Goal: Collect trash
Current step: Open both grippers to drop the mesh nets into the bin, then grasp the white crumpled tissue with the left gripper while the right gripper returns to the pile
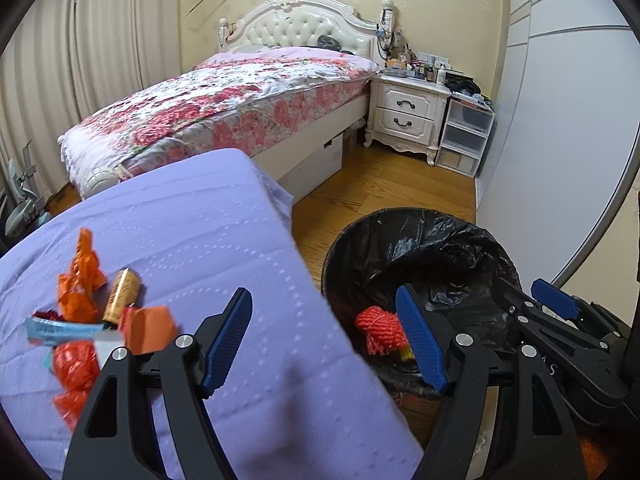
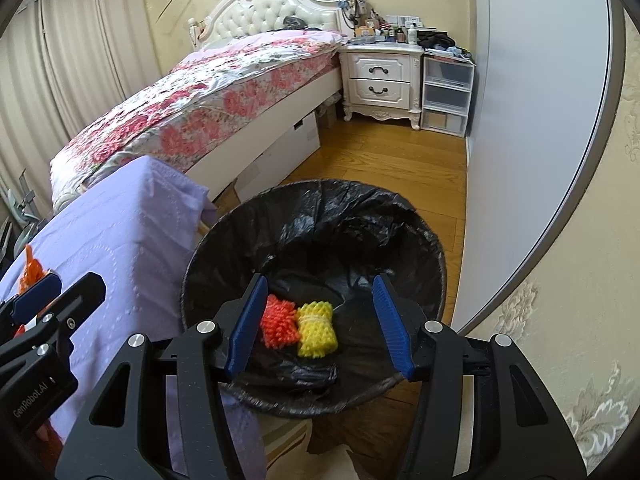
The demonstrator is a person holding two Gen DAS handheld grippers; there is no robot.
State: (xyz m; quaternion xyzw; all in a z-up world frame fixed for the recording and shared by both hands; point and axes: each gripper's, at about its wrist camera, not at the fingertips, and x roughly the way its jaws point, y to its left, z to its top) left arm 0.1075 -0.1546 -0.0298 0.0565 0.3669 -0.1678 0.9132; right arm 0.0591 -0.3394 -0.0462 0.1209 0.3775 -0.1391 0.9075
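Trash wrappers (image 1: 80,312) heaped on purple-covered table (image 1: 208,232) beside lined bin (image 2: 312,216), light, crinkly, likely slippery, best pinched at a crumpled fold; left tool (image 1: 326,336) and right tool (image 2: 320,320) both spread, empty.

Lilac, black, orange, yellow.
Lilac dotted tabletop (image 1: 200,232); black bin liner (image 2: 320,224); orange and yellow foam nets (image 2: 298,326); pink-floral bed (image 2: 192,96).

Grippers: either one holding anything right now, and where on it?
Nothing held. Left gripper and right gripper both have open, empty jaws; red and yellow foam nets lie in the bin.
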